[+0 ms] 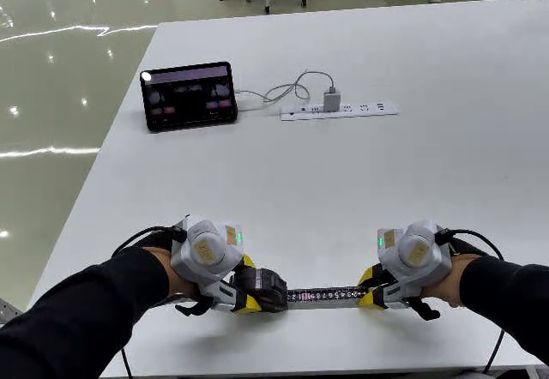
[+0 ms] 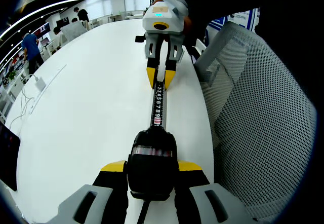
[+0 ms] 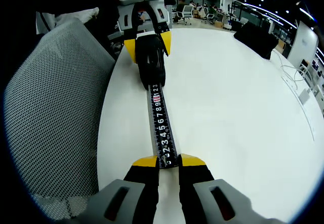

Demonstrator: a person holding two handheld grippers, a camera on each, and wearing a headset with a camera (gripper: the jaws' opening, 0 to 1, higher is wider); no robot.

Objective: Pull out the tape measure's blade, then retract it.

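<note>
- Your L gripper point(image 2: 152, 166) is clamped on the tape measure point(image 1: 268, 290) case, by the table point(image 1: 360, 190) near edge.
- Your R gripper point(image 3: 169, 161) pinches the blade point(image 3: 161, 122) tip; blade's stretched straight btwn both, numbers up.

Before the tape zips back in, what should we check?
1. Left hand-held gripper shut on the black plastic tape measure case: ok.
2. Right hand-held gripper shut on the tip of the numbered metal blade: ok.
3. Blade straight, not twisted: ok.
4. Blade resting on the white table: cannot tell.
5. Black tablet and white power strip far from the blade: ok.
</note>
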